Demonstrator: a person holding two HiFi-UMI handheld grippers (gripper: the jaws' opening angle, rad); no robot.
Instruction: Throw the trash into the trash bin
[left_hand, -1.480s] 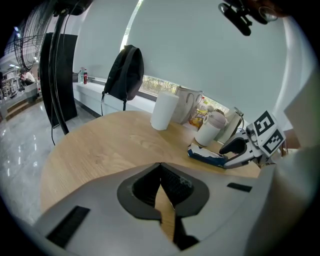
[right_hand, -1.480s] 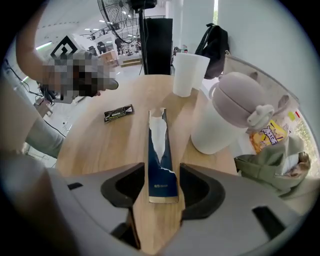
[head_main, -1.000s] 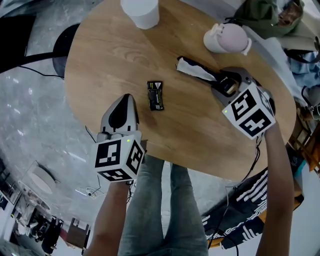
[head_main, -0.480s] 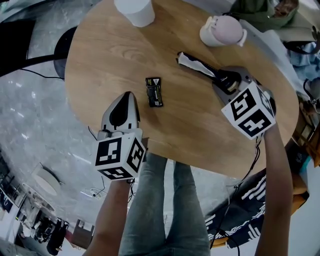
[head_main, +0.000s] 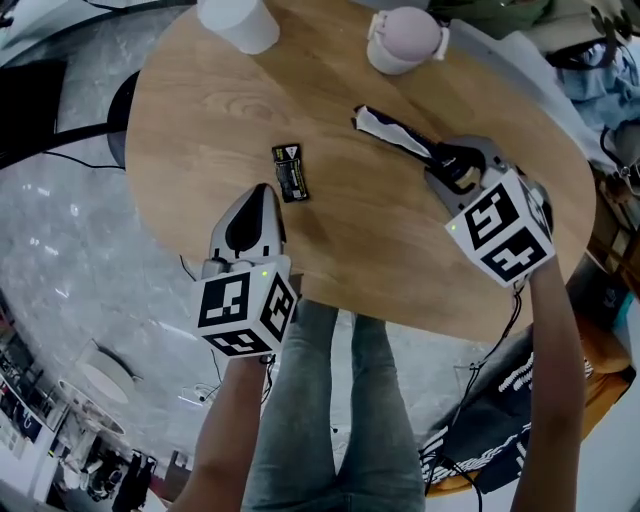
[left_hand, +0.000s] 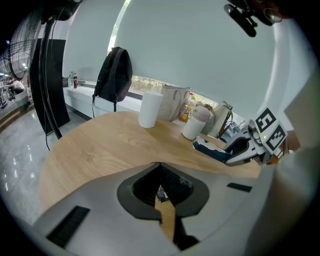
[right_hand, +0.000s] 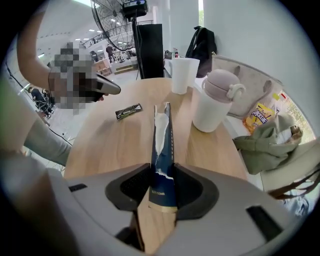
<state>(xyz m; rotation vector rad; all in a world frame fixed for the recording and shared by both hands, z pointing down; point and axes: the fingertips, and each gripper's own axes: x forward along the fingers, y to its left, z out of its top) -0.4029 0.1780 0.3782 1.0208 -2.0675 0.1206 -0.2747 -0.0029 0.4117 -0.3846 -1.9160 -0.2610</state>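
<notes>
A dark blue snack wrapper with a torn white inside lies stretched over the round wooden table. My right gripper is shut on its near end. In the right gripper view the pads of my right gripper press on the wrapper, after the jaws have just been closing on it. A small black wrapper lies flat at mid-table. Just short of it, my left gripper is shut and holds nothing. Through the slit in my left gripper the black wrapper shows.
A white paper cup and a pink lidded bottle stand at the far side of the table. A green cloth and a snack bag lie beyond the bottle. The person's legs are under the near edge.
The right gripper's jaws have narrowed onto the blue wrapper and drawn it slightly away from the pink bottle. The left gripper has shifted a little nearer the black wrapper.
</notes>
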